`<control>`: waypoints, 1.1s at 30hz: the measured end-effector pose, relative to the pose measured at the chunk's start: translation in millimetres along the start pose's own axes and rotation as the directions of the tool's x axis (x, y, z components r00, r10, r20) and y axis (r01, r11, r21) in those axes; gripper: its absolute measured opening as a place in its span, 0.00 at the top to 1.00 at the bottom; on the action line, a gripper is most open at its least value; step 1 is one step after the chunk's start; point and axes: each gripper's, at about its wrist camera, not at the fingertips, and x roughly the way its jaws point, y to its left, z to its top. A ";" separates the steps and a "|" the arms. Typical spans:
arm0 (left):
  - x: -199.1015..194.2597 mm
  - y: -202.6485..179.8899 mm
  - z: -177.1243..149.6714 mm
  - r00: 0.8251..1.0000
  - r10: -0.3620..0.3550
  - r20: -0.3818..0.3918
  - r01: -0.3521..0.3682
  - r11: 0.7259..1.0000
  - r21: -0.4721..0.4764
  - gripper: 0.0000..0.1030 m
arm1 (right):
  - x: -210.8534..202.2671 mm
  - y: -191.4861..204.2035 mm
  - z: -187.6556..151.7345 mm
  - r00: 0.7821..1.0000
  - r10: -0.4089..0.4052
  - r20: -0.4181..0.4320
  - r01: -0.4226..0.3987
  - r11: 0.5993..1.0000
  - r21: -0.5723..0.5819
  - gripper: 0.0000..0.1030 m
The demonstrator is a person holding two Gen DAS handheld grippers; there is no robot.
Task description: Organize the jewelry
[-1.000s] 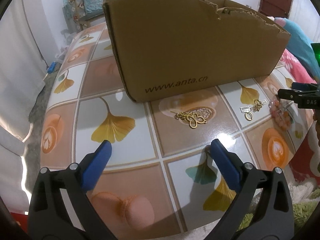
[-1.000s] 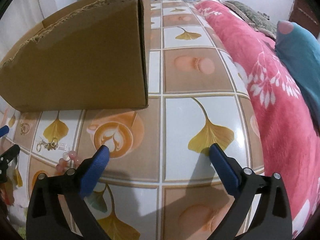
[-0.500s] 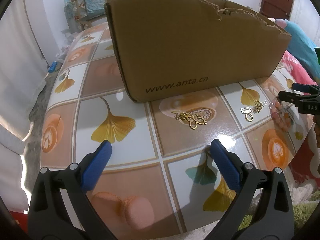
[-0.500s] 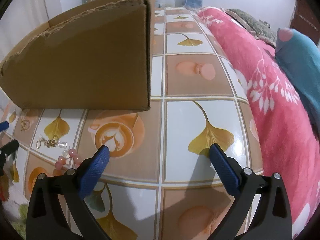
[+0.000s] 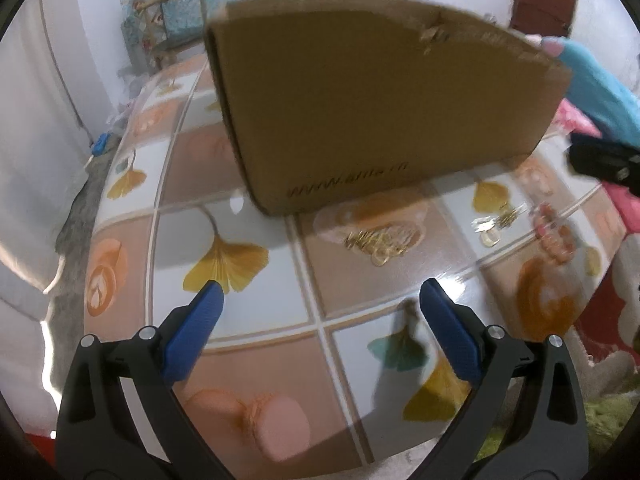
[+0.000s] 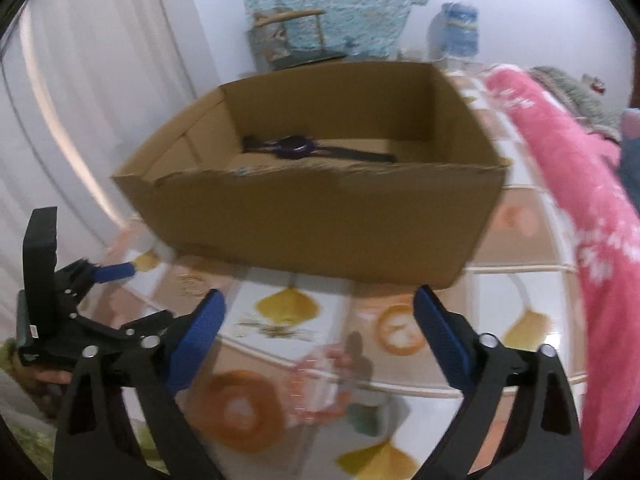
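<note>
Both claws are held spread apart over the tiled tabletop [image 5: 248, 320], with nothing caught between the blue pads. The right claw [image 6: 316, 316] has just been narrowed a bit and is pointed at the open cardboard box [image 6: 320, 216], where a dark watch [image 6: 296, 146] is seen lying on the bottom. In front of the left claw [image 5: 318, 300], a gold chain piece [image 5: 378, 242] is spotted near the box, with a smaller gold piece [image 5: 494, 226] and a pink bead bracelet [image 5: 556, 236] further right. Pretty blurry though.
</note>
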 end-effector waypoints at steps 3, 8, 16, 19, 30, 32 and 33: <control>-9.6 -0.8 5.2 0.998 -0.048 0.046 0.048 0.999 -0.003 0.09 | 6.5 5.9 -1.7 0.999 0.041 -0.025 -0.041 0.999 0.017 0.27; -8.8 -4.5 11.0 0.994 -0.102 0.046 0.103 0.995 -0.011 0.40 | 18.3 14.4 -3.8 0.995 0.074 -0.071 -0.072 0.997 0.028 0.38; 1.1 -17.2 14.1 0.986 -0.166 -0.013 0.166 0.986 0.022 0.58 | 22.0 17.1 -4.7 0.994 0.073 -0.086 -0.073 0.997 0.010 0.40; 3.8 -18.8 15.9 0.982 -0.186 -0.034 0.186 0.982 0.012 0.65 | 22.9 16.2 -5.1 0.993 0.076 -0.087 -0.075 0.997 0.013 0.40; 16.3 -25.6 24.1 0.982 -0.171 -0.079 0.171 0.985 -0.009 0.68 | 22.8 13.7 -7.0 0.994 0.081 -0.071 -0.081 0.997 0.014 0.40; 17.0 -26.7 25.4 0.984 -0.158 -0.080 0.158 0.987 -0.002 0.71 | 22.1 13.1 -6.8 0.995 0.075 -0.065 -0.074 0.997 0.012 0.40; 17.9 -28.0 26.3 0.985 -0.149 -0.082 0.150 0.989 0.004 0.72 | 22.5 13.0 -7.1 0.995 0.072 -0.063 -0.072 0.997 0.011 0.40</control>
